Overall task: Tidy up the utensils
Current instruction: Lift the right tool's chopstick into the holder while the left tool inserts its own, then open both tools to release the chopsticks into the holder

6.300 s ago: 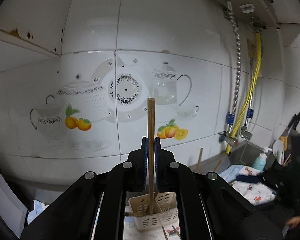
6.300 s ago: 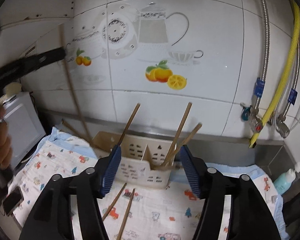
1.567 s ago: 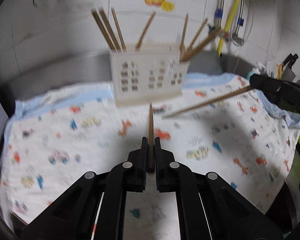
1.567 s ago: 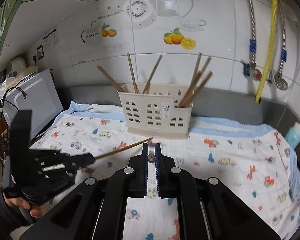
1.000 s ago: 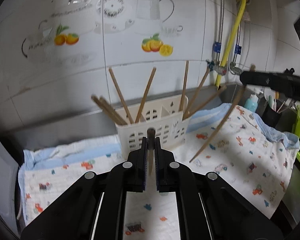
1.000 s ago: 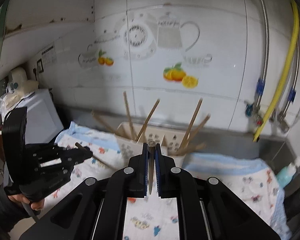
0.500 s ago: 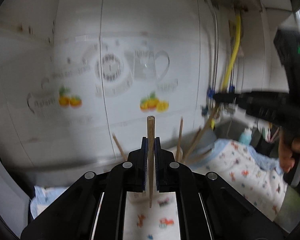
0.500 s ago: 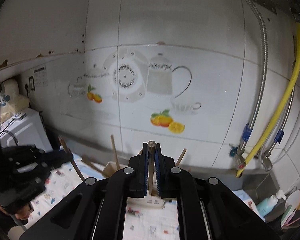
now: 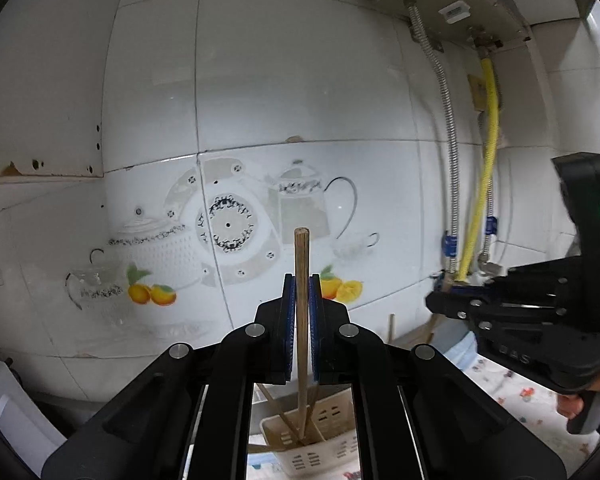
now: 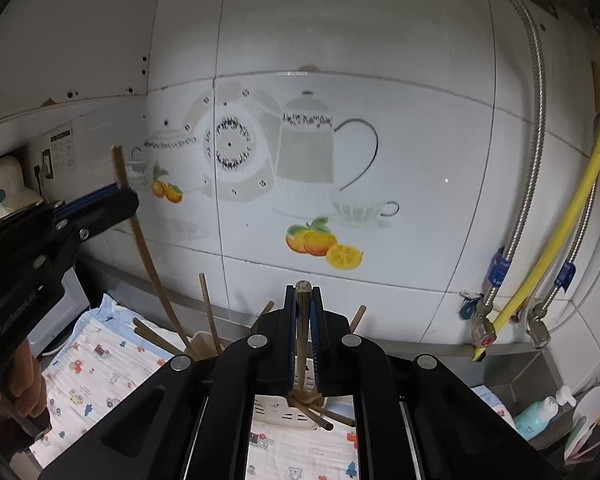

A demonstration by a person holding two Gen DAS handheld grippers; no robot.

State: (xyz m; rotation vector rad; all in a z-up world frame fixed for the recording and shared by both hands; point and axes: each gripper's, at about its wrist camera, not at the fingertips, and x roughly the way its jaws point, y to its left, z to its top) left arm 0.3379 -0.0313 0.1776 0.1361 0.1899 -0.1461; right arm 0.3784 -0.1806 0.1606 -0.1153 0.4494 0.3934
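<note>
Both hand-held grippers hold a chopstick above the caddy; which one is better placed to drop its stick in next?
Left, probably. The left hand-held gripper holds its chopstick upright, lower tip already inside the caddy. The right hand-held gripper has its chopstick above the caddy too, but its tip's position is unclear.

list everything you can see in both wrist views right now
held chopsticks: two, brown wood, one upright in each gripper, lower ends at the holder
utensil holder: one, cream plastic with slots, on the cloth below the grippers
chopsticks in holder: several, brown, leaning
cloth: one, white with cartoon prints, on the counter
wall tiles: white, teapot and orange pictures
hoses: one yellow, two metal, right
bottle: one, teal, lower right
left gripper: black, blue pads, shut on a chopstick
right gripper: same, shut on a chopstick
</note>
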